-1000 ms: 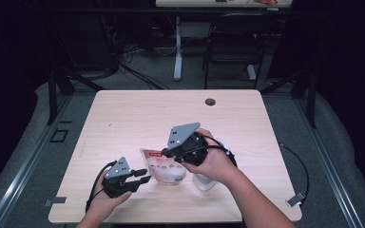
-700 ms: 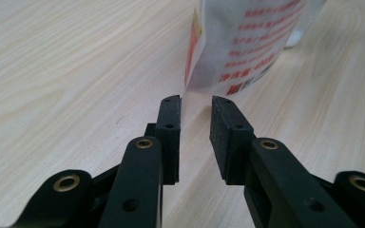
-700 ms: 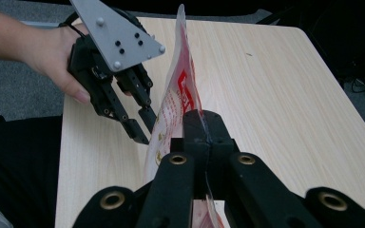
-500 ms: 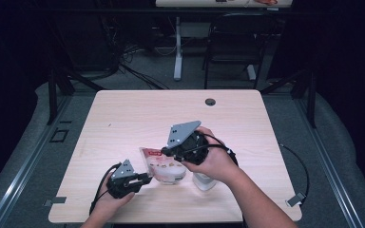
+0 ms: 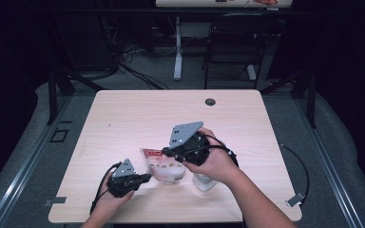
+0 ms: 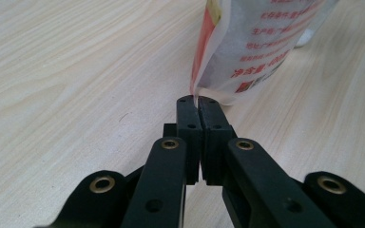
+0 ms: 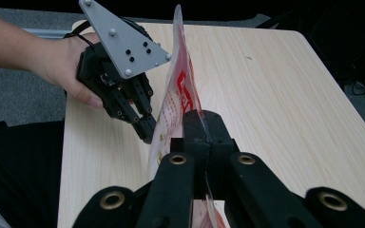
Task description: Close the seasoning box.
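Left tongs (image 6: 198, 105), jaws just closed, pinch one edge of the red-and-white printed plastic pouch (image 5: 162, 165); right tongs (image 7: 200, 124) clamp its opposite edge, apparently stretched between them.

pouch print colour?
Red print on the white pouch; clearest in the left gripper view.

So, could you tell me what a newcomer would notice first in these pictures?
Most likely the pouch, white with red print, near the front edge of the table, pinched from both sides. The left gripper has just closed on its corner, and the right gripper is shut on its edge. A white object stands under the right hand; what it is cannot be told.
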`<state>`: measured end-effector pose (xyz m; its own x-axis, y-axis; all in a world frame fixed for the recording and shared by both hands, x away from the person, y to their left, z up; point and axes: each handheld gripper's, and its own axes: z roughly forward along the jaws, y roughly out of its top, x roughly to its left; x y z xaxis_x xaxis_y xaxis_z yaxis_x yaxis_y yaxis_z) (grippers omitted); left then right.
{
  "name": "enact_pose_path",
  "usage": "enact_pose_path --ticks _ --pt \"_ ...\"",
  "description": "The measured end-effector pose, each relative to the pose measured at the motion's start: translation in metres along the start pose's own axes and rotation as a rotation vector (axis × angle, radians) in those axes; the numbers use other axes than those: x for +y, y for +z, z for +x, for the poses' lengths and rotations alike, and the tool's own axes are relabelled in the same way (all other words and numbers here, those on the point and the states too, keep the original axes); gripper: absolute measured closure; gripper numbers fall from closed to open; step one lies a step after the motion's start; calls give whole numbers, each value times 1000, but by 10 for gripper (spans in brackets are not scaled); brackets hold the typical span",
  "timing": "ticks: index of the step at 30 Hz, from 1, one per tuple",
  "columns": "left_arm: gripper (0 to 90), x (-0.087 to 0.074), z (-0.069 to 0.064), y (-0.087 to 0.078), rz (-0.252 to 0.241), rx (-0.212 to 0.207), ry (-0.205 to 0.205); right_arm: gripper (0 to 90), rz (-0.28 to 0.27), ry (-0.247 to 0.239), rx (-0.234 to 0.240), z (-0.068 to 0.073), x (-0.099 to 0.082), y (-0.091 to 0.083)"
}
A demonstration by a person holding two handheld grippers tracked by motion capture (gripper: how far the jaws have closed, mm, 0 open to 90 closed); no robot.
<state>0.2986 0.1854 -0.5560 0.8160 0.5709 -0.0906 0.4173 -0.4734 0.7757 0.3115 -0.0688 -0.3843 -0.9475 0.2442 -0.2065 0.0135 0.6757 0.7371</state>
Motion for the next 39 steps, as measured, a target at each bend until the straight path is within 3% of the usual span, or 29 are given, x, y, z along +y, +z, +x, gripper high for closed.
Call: enact_pose_path --ticks 17,39 --pt "900 6 1 -13 17 18 0 900 -36 13 -1 0 -4 -5" --pt "900 13 3 -33 12 36 17 900 -95 81 -13 -1 -28 -16"
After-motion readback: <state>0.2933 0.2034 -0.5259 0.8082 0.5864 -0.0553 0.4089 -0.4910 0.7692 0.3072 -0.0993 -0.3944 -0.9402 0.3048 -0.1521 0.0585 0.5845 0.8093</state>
